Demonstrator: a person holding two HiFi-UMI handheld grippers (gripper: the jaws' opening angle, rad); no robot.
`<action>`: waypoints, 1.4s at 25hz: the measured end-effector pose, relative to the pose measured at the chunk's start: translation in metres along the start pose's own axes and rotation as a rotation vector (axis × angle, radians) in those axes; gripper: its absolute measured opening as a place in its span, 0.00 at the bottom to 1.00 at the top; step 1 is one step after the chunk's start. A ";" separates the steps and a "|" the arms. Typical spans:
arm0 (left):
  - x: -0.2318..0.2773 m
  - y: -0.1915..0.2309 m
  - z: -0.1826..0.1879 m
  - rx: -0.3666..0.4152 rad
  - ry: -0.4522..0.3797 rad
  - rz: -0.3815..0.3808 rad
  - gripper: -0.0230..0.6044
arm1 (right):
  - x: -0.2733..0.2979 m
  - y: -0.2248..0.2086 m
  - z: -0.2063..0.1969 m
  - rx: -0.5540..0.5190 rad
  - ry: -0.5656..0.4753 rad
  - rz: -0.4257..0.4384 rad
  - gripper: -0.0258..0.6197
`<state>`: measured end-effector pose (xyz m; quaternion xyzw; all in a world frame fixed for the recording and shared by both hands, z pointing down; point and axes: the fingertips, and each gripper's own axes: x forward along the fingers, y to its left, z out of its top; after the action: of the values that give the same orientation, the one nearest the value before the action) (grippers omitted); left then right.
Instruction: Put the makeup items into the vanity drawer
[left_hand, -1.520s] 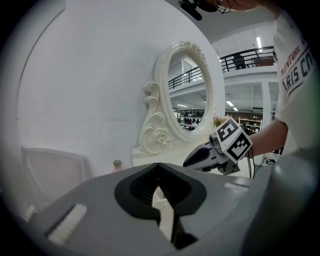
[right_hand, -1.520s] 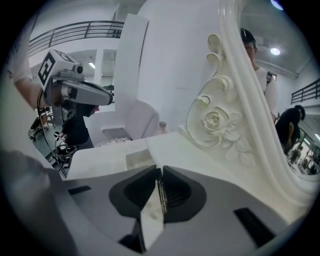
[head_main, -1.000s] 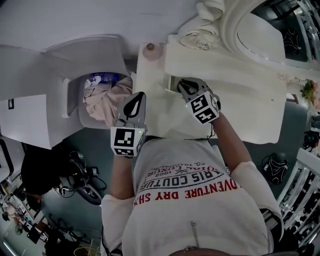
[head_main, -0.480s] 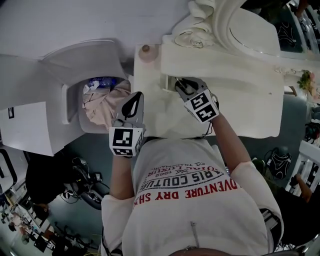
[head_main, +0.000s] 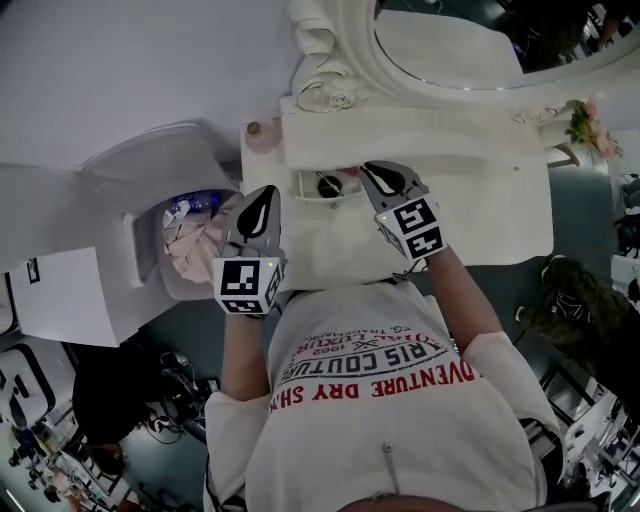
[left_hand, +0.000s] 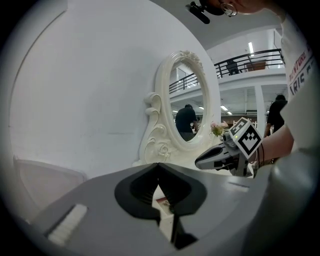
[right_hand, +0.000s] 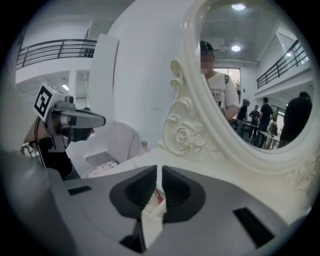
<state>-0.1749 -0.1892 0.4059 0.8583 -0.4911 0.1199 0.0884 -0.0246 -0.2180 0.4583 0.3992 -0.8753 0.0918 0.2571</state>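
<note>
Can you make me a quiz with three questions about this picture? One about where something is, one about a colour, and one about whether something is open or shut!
1. Where is the little bottle?
A on the floor
B on the far left corner of the vanity
C on the person's shirt

2. What colour is the vanity?
A black
B white
C blue

3. How is the drawer?
A open
B shut
C lying on the floor

Answers:
1 B: it stands on that corner, beside the mirror frame.
2 B: its top and the mirror frame are both white.
3 A: the head view looks down into it, and a dark round thing lies inside.
</note>
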 end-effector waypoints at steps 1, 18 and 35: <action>0.003 -0.006 0.006 0.009 -0.007 -0.007 0.05 | -0.009 -0.007 0.002 0.012 -0.020 -0.020 0.10; 0.035 -0.076 0.076 0.112 -0.090 -0.052 0.05 | -0.123 -0.091 0.029 0.055 -0.312 -0.194 0.05; 0.035 -0.071 0.073 0.090 -0.090 -0.002 0.05 | -0.123 -0.093 0.037 0.034 -0.365 -0.172 0.05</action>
<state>-0.0876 -0.2014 0.3438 0.8663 -0.4881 0.1028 0.0276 0.0985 -0.2136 0.3578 0.4866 -0.8684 0.0102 0.0944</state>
